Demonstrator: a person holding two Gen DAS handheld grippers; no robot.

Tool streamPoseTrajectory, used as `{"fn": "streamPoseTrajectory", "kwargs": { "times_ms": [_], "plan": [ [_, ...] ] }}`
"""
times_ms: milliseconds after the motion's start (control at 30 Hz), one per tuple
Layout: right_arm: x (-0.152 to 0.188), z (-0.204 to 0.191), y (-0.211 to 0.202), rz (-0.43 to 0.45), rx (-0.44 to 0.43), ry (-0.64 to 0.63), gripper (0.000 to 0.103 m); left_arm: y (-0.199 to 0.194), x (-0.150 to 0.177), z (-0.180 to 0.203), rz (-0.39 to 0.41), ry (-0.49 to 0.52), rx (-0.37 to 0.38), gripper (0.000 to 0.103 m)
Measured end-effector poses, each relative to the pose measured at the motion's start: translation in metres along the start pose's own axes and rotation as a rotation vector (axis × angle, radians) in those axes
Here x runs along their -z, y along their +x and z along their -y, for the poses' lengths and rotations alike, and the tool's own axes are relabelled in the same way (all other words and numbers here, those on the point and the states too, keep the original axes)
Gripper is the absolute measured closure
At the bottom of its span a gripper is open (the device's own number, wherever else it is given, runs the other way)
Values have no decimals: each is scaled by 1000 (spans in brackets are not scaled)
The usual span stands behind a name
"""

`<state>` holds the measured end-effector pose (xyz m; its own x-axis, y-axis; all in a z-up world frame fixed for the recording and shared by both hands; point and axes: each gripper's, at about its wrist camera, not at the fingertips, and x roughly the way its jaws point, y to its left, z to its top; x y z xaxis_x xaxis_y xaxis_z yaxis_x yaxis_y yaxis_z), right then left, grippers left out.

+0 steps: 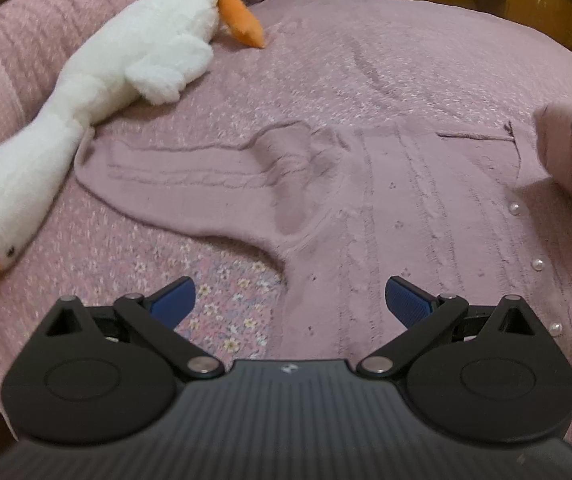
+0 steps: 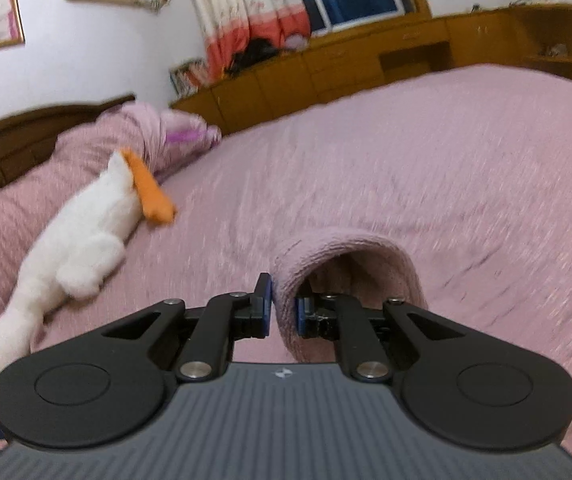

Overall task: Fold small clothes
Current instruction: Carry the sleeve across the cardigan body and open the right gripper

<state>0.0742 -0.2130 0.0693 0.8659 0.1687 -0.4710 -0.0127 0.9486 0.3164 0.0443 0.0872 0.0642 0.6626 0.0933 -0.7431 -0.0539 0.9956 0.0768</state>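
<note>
The pink knit cardigan (image 1: 386,200) lies spread on the pink bedspread (image 1: 406,60), one sleeve stretched left toward the plush goose (image 1: 126,68), pearl buttons (image 1: 514,209) down its right side. It looks soft, light and limp, likely to sag and stretch, so a hem or cuff edge seems the best place to pinch. The left gripper (image 1: 290,300) hovers wide apart and empty over the near body. Only the right wrist view shows the right gripper (image 2: 284,312) clamped narrow on a raised fold of the knit; the left view alone shows the garment's whole lay.
</note>
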Motion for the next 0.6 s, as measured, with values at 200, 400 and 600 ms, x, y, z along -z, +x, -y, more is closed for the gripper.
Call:
{"fn": "streamPoseTrajectory", "kwargs": {
  "times_ms": [200,400,600],
  "plan": [
    [42,-3,39,-119,8,-16,90,9,7,-16,-20,-43,1,0],
    [58,6,52,-191,6,-10,89,14,8,-15,-34,-40,-2,0],
    [59,12,49,-230,-47,25,66,15,9,-12,-35,-41,2,0]
  ]
}}
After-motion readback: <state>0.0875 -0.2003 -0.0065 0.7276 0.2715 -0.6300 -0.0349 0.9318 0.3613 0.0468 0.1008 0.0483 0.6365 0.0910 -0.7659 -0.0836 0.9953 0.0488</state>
